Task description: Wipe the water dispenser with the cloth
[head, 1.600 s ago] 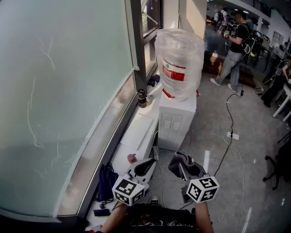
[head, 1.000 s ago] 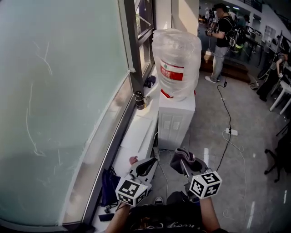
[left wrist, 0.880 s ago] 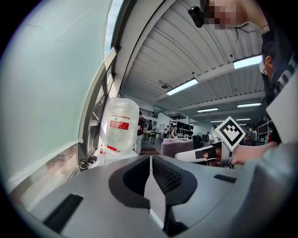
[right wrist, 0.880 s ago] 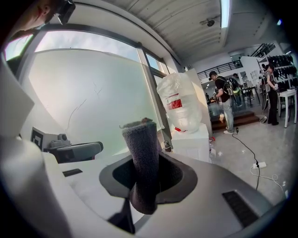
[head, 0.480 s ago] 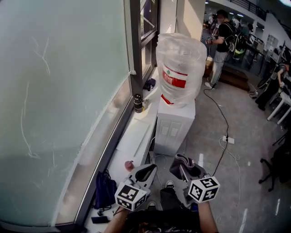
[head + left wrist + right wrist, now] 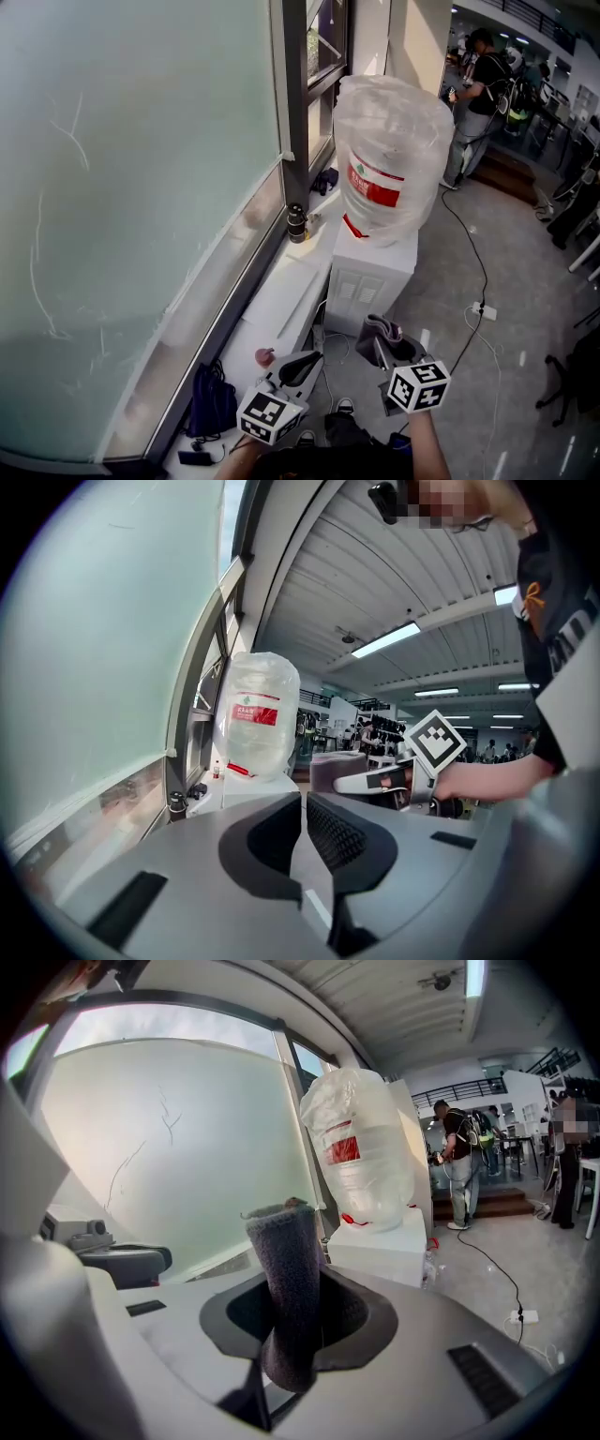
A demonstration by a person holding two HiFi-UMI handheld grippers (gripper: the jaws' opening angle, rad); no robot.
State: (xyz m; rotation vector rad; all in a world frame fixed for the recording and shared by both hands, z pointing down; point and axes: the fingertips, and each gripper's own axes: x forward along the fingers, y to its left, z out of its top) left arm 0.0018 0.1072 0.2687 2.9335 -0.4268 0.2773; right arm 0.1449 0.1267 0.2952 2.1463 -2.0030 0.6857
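The white water dispenser (image 6: 372,274) stands by the window sill, carrying a big bottle (image 6: 389,157) wrapped in clear plastic with a red label. It is ahead of both grippers and out of their reach. My right gripper (image 6: 382,345) is shut on a folded dark grey cloth (image 6: 379,330), which sticks up between its jaws (image 6: 291,1283). My left gripper (image 6: 302,361) is shut with nothing in it, its jaws all but touching (image 6: 304,801). In the left gripper view the bottle (image 6: 255,714) is far ahead and the cloth (image 6: 330,769) to the right. The right gripper view has the dispenser (image 6: 380,1244) ahead.
A frosted window (image 6: 141,187) and a white sill (image 6: 281,300) run along the left. On the sill stand a dark flask (image 6: 297,223) and a small red thing (image 6: 264,356). A blue bag (image 6: 208,401) lies below. A cable and power strip (image 6: 486,310) cross the floor. A person (image 6: 483,80) stands behind.
The view has come nearer the dispenser, which now looms larger. Both grippers keep their places in front of me, and the cloth stays in the right one.
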